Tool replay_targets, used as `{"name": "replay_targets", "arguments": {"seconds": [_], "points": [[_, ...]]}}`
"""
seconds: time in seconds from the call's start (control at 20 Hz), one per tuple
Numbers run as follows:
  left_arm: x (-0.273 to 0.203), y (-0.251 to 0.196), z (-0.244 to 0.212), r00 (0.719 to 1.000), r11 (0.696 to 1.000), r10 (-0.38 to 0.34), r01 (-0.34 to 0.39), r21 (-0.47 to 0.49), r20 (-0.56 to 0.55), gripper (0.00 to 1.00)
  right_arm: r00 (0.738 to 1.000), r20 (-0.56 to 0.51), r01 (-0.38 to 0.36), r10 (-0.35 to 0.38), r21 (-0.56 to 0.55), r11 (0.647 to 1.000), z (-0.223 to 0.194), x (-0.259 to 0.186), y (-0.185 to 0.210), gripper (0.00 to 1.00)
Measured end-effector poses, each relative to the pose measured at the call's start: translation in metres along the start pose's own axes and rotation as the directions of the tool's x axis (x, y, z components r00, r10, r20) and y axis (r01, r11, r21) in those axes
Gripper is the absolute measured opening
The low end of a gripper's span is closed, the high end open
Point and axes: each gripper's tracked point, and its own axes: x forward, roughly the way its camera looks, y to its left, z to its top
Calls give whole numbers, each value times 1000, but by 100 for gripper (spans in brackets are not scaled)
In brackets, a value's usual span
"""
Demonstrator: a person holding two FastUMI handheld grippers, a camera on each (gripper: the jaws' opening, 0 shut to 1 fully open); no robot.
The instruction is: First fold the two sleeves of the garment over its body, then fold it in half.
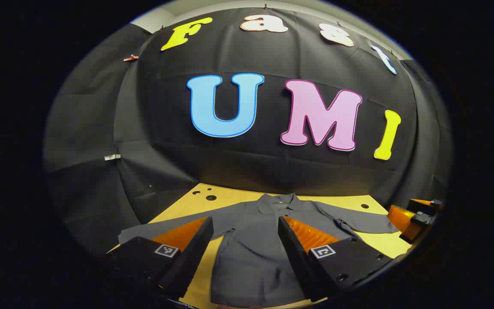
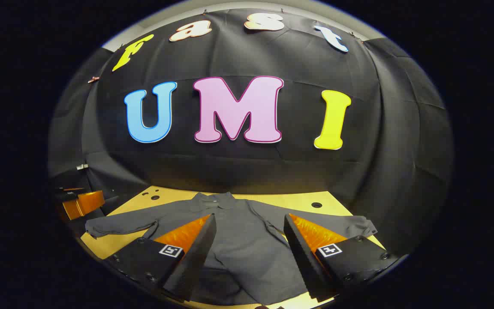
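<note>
1. In the left gripper view, the left gripper [image 1: 245, 240] sits nearest, its two fingers spread wide with nothing between them; it hangs above the lower body of the garment [image 1: 257, 240] without touching it.
2. In the right gripper view, the right gripper [image 2: 250, 240] is likewise spread wide and holds nothing (its fingers frame the shirt's middle from above).
3. The garment, a dark grey long-sleeved shirt, lies flat on the yellow table [image 1: 225, 198], hem toward the grippers and collar [image 2: 212, 201] toward the booth wall.
4. Both sleeves lie stretched outward, unfolded: in the right gripper view one sleeve [image 2: 120, 225] reaches left to a bunched cuff, and the other sleeve [image 2: 337, 223] runs to the table's right edge.
5. At the right edge of the left gripper view, the other gripper shows well off to the side, beyond a sleeve's end.
6. Farther back, the bare tabletop shows several dark round holes [image 2: 316, 205].
7. Behind the table hangs the black cloth wall [image 1: 272, 167].
</note>
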Motion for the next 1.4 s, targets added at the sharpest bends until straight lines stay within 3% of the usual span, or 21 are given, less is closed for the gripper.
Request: {"name": "replay_targets", "arguments": {"seconds": [0.4, 0.95, 1.4], "points": [[6, -10, -6, 1000, 1000, 8, -8, 17, -10, 96, 998, -6, -60, 60, -3, 998, 1, 15, 5, 98], [18, 21, -7, 995, 995, 98, -98, 36, 7, 96, 997, -25, -67, 67, -5, 998, -4, 35, -6, 98], [22, 24, -25, 990, 990, 136, -135, 43, -35, 96, 996, -85, 24, -25, -6, 1000, -16, 66, -53, 98]]}}
